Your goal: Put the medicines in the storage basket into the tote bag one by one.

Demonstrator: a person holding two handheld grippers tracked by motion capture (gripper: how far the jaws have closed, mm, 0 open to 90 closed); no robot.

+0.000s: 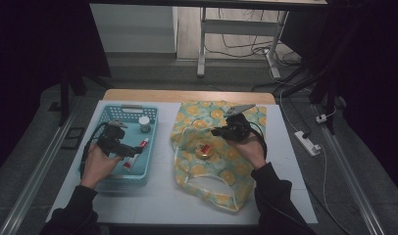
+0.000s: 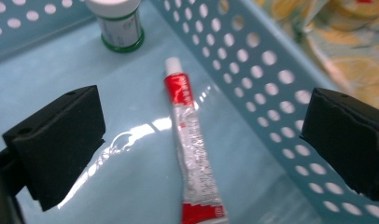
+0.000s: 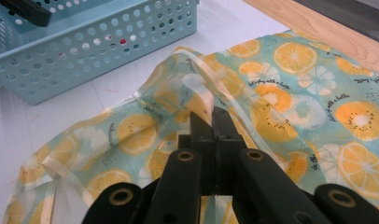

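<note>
A red and white tube (image 2: 190, 135) lies on the floor of the blue perforated basket (image 2: 267, 93), with a white-capped jar (image 2: 120, 25) beyond it. My left gripper (image 2: 204, 140) is open just above the tube, one pad on either side, not touching it. From above, the left gripper (image 1: 131, 151) sits inside the basket (image 1: 126, 106) over the tube (image 1: 138, 151). My right gripper (image 3: 212, 116) is shut on the rim of the citrus-print bag (image 3: 290, 102) and holds it up. The right gripper (image 1: 215, 131) is above the bag (image 1: 221, 164), where a round red-labelled tin (image 1: 203, 149) lies in the mouth.
The jar (image 1: 144, 123) stands at the basket's far right corner. The basket (image 3: 99, 51) is left of the bag on the white table (image 1: 162, 191). A power strip (image 1: 307, 142) and cables lie on the floor to the right.
</note>
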